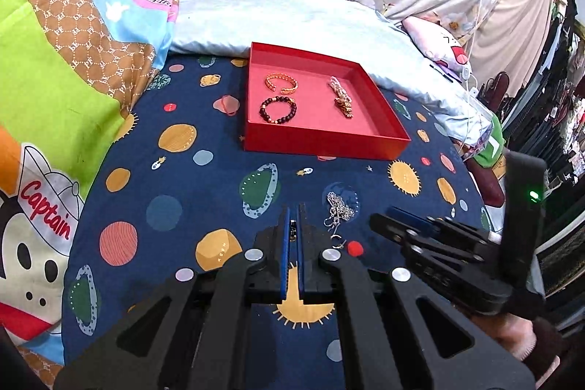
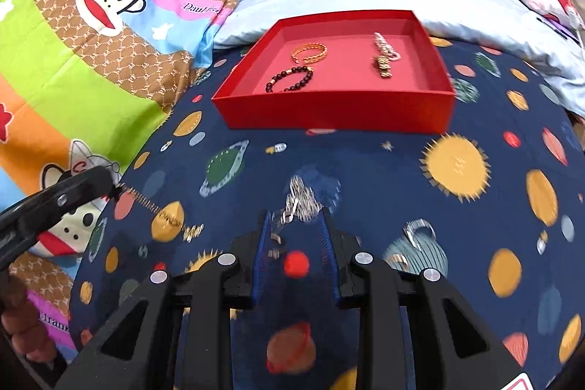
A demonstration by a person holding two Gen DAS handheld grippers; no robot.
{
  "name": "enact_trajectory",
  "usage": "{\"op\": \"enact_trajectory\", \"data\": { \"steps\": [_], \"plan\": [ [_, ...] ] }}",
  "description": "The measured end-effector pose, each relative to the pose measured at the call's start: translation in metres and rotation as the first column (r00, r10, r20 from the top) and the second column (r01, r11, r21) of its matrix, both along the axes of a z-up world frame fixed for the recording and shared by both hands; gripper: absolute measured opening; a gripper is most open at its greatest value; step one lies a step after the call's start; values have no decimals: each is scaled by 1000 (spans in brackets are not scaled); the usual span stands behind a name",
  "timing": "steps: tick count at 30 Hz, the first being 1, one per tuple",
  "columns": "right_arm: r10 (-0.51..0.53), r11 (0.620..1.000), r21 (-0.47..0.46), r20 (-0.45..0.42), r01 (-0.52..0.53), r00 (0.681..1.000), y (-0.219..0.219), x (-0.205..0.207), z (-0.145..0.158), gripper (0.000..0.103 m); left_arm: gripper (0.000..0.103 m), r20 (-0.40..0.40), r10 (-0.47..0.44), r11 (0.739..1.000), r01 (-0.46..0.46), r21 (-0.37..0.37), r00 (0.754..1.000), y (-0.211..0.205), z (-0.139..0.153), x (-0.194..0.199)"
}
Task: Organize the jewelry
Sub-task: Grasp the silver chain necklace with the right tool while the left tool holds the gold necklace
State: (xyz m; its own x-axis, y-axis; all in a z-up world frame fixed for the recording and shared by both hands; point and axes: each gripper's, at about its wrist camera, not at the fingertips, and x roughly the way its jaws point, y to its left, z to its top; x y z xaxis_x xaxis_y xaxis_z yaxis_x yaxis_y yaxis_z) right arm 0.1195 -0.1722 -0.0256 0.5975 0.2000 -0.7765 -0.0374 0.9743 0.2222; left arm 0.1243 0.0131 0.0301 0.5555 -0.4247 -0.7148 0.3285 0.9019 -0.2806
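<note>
A shallow red cardboard tray [image 1: 321,143] is set on the navy planet-print bedsheet [image 1: 204,192], at the far middle of the scene. Inside it, a gold open cuff bangle [image 1: 280,83] is placed at the far left, a dark beaded bracelet [image 1: 277,109] just near of it, and a pale-and-gold chain bracelet [image 1: 342,97] well apart to the right.

The left gripper [image 1: 293,212] is seen with its blue-padded fingers [image 1: 286,243] drawn nearly together on a thin gold chain [image 2: 161,212]; in the right wrist view that chain is stretched from the left gripper's tip rightward, its free end lying on the sheet.

The right gripper [image 2: 296,220] is held low over the sheet with its jaws apart. A tangled silver chain [image 2: 301,198] lies just beyond its fingertips, and a small red pom-pom [image 2: 296,264] rests on the sheet between its fingers. A silver ring-like piece [image 2: 418,231] is seen to the right of that gripper, though it is blurred.

A bright cartoon-monkey quilt [image 2: 91,35] is bunched along the left, and a pale blue pillow [image 1: 292,13] lies beyond the tray.
</note>
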Motion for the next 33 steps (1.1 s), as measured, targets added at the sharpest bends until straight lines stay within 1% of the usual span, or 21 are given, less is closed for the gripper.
{"op": "enact_trajectory", "data": {
  "steps": [3, 14, 18, 20, 21, 22, 24, 25, 29, 33],
  "plan": [
    [5, 1000, 0, -12, -5, 1000, 2, 14, -7, 26, 2, -5, 7, 1000, -7, 3, 1000, 2, -2, 4],
    [-10, 1000, 10, -45, 11, 999, -2, 28, -27, 26, 2, -10, 32, 999, -32, -3, 999, 12, -3, 14],
    [11, 1000, 10, -67, -10, 998, 0, 30, -35, 26, 2, -10, 31, 999, -31, -6, 999, 11, -2, 15],
    [17, 1000, 7, -69, -17, 997, 1, 29, -38, 24, 2, -10, 31, 999, -31, -6, 999, 11, -2, 15],
    [20, 1000, 6, -69, -20, 997, 1, 28, -38, 20, 2, -10, 31, 999, -31, -5, 999, 11, -2, 15],
    [24, 1000, 8, -71, -23, 997, 2, 28, -39, 13, 2, -12, 32, 999, -32, -5, 999, 11, -2, 15],
    [28, 1000, 13, -76, -27, 997, 1, 26, -40, 10, 2, -13, 32, 999, -32, -5, 999, 10, -2, 14],
    [29, 999, 16, -78, -28, 996, 1, 24, -40, 1, 2, -14, 31, 1000, -31, -4, 999, 9, -2, 14],
    [29, 999, 25, -80, -27, 996, -2, 14, -39, 0, 2, -14, 28, 1000, -28, -4, 1000, 9, -3, 13],
    [18, 999, 51, -52, -15, 999, -8, 6, -31, 0, 2, -15, 25, 1000, -25, -5, 1000, 7, -3, 12]
  ]
}}
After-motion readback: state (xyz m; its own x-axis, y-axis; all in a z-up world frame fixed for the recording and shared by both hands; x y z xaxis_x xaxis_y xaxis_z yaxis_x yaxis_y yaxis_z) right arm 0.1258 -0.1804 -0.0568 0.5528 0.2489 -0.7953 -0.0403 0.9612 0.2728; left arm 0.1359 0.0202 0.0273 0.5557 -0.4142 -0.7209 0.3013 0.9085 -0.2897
